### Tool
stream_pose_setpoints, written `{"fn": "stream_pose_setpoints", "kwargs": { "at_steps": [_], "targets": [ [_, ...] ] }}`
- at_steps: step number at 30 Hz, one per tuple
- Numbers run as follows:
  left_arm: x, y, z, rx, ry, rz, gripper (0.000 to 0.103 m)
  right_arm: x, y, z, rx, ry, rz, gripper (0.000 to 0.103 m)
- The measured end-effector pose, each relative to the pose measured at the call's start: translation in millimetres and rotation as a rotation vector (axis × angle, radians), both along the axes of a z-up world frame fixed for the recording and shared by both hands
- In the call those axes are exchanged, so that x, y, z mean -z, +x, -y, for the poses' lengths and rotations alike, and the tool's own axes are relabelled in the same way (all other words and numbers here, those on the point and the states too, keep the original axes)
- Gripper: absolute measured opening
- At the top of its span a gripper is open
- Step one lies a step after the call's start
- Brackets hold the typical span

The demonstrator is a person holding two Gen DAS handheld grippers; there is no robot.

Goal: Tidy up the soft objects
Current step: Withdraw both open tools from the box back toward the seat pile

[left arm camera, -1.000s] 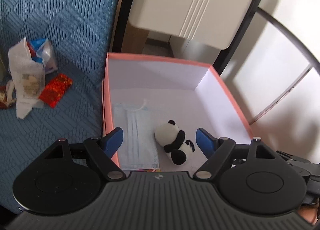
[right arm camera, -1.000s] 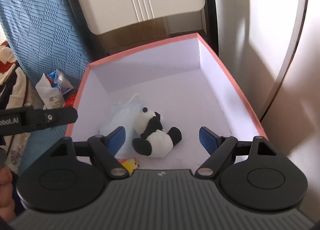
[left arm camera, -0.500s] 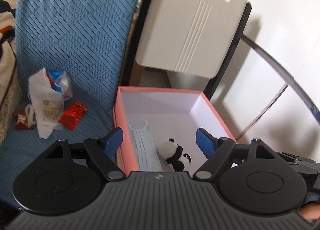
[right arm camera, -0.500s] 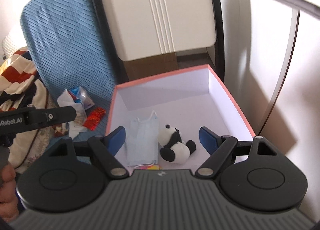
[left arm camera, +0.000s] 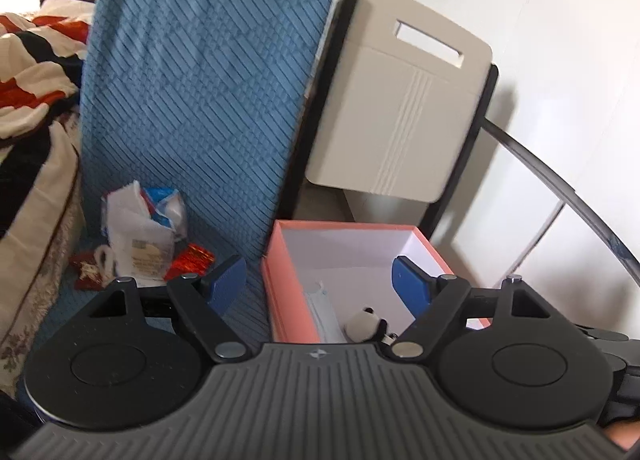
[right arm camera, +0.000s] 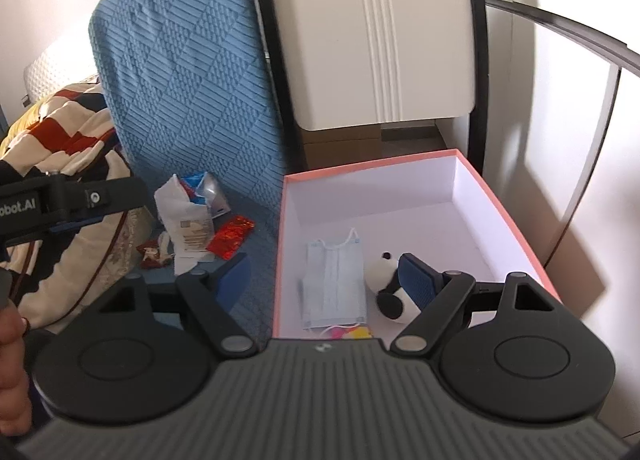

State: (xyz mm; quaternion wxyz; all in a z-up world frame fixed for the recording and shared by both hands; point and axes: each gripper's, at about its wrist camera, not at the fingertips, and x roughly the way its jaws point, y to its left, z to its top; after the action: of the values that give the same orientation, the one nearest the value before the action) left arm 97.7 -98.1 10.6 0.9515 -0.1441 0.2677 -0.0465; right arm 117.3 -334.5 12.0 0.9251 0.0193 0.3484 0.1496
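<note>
Both jaws stand wide and hold nothing: the left gripper (left arm camera: 318, 280) and right gripper (right arm camera: 328, 274) hang above the near end of the pink box (right arm camera: 504, 215), each tilted down toward it.

Inside the box, by its near wall, lie a mask (right arm camera: 334, 284) and a panda (right arm camera: 386, 284). The mask lies flat along the left wall, its long axis running from the near wall toward the far one. The panda lies just right of it, head toward the far wall; whether the two touch is hard to tell. A scrap of something yellow and pink (right arm camera: 350, 332) shows at the near wall under the mask's edge, too hidden to name.

The things not yet boxed sit left of the box, on the blue cushion (right arm camera: 176, 71): a crumpled white bag (right arm camera: 186, 225) with a blue wrapper behind it, a red packet (right arm camera: 232, 238) just to its right, and a small dark packet (right arm camera: 150, 254) at its near left. This pile lies ahead and to the left of both jaws, and the left gripper looks the nearer. The red packet's long axis runs slantwise toward the box.

In the left view the gripper body cuts off the panda and most of the mask. Motion blur softens the pile, so its pieces are hard to separate.
</note>
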Motion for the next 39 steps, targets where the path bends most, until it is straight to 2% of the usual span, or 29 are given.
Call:
{"fn": "stream_pose_setpoints", "kwargs": {
  "at_steps": [6,12,22,31,39],
  "targets": [
    [16,-10,-29,-0.027,-0.010,0.003,0.084,8,-7,-28,-0.029,-0.021,0.015,0.083],
    [35,-19,-55,-0.075,0.016,0.002,0.084,19,-13,-56,-0.061,-0.022,0.027,0.083],
    [62,-21,-86,-0.122,0.008,-0.018,0.084,59,-16,-100,-0.141,-0.045,-0.021,0.083],
    [90,-20,-97,-0.114,0.031,-0.052,0.084,90,-18,-117,-0.140,-0.074,-0.034,0.083],
    [101,-25,-110,-0.116,0.028,-0.069,0.084,99,-21,-129,-0.145,-0.083,-0.034,0.083]
  ]
}}
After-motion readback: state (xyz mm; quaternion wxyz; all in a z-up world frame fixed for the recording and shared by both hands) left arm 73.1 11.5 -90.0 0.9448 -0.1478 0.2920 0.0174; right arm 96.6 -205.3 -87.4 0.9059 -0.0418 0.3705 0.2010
